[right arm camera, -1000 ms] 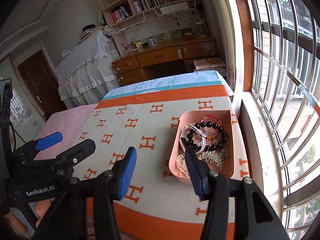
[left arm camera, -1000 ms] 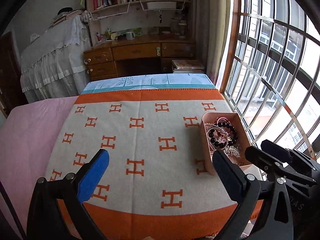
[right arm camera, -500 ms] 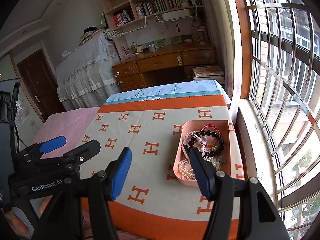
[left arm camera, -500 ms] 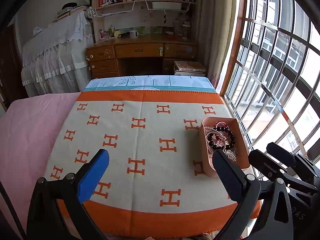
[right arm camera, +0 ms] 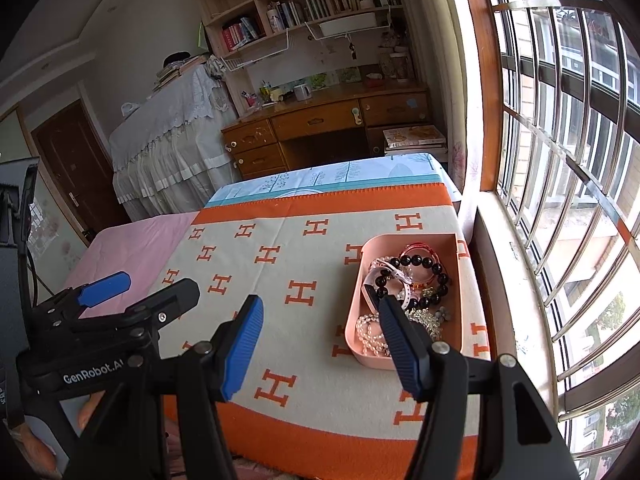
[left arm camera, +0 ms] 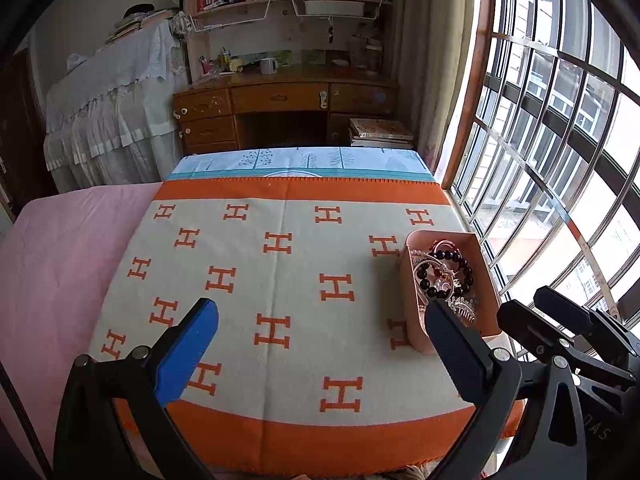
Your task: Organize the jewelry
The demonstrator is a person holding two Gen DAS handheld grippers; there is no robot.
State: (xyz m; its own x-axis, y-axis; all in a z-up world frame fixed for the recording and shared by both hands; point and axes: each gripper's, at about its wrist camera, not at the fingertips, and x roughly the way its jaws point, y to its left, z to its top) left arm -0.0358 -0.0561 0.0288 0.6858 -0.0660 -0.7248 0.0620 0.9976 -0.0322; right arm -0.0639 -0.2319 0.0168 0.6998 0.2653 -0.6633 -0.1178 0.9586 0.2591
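Pink tray [left arm camera: 408,312] of jewelry [left arm camera: 444,276] resting on the H-patterned blanket [left arm camera: 280,280], near its window-side edge. Left hand-held gripper [left arm camera: 320,344] over the blanket's near part, jaws wide apart, nothing between. Right hand-held gripper [left arm camera: 560,332] just beyond the tray.

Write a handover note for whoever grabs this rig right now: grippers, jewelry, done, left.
Left gripper: open, empty, above the blanket.
Right gripper: open, empty, near the pink tray.
The tray sits at the blanket's window side, holding a jumble: black bead bracelet, red bangle, pearl strand, silver piece.
Done: nothing visibly sorted; no jewelry outside the tray.
Left: likely all the picking and sorting.
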